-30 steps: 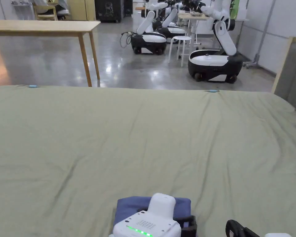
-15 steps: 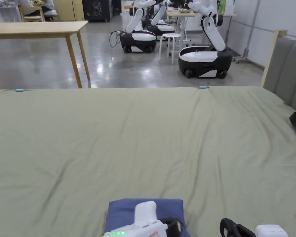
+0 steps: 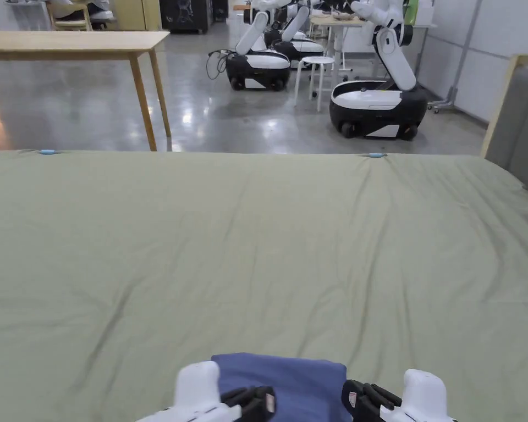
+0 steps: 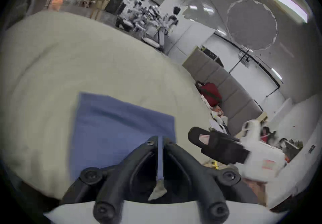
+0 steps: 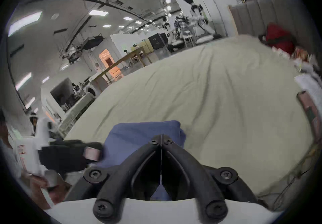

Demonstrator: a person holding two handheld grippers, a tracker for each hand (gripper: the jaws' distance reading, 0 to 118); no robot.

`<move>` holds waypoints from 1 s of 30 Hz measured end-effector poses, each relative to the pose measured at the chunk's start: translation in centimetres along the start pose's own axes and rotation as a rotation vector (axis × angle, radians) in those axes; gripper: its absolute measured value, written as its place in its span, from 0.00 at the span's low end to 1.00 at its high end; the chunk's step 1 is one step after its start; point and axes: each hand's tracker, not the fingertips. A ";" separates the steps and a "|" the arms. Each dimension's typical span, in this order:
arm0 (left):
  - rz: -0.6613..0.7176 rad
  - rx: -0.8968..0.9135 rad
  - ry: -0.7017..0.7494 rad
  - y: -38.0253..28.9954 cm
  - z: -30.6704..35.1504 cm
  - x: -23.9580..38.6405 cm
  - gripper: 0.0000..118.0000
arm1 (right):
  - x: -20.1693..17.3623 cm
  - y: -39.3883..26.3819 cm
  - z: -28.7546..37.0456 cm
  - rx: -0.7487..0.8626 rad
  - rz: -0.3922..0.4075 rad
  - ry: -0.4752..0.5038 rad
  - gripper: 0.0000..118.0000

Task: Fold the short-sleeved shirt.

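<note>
Both grippers now sit at the near edge of the shirt, one at each side, where half a second ago the left one lay across its middle and the right one stood off to the side. In the head view the left gripper [image 3: 256, 400] is at the near left corner of the shirt [image 3: 290, 376] and the right gripper [image 3: 362, 398] at its near right corner.

That shirt is a blue, short-sleeved one already folded into a compact rectangle, with straight edges, a few soft creases across its top layer and a slightly thick, rounded far corner in the right gripper view [image 5: 148, 133]. It lies flat on the pale green sheet of the bed [image 3: 257, 236], close to the near edge and well apart from the red bag [image 4: 210, 94] by the grey headboard.

In the left gripper view [image 4: 160, 138] the jaws stand almost together with a narrow slit between them, over blue cloth [image 4: 118, 123]. In the right gripper view [image 5: 161, 138] the jaws are closed tip to tip; whether they pinch cloth I cannot tell.
</note>
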 end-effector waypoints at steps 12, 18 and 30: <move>0.555 -0.051 -0.309 -1.4 -3.5 -14.3 1.00 | 1.8 -0.9 -4.0 -0.085 -0.061 -0.019 0.01; 0.476 -0.119 -0.159 -2.1 -9.2 -10.5 0.26 | 1.4 -0.8 -3.6 -0.077 -0.047 -0.022 0.01; 0.325 -0.023 -0.042 5.6 5.7 -22.1 0.23 | -3.9 -0.1 -1.5 -0.038 0.047 -0.044 0.01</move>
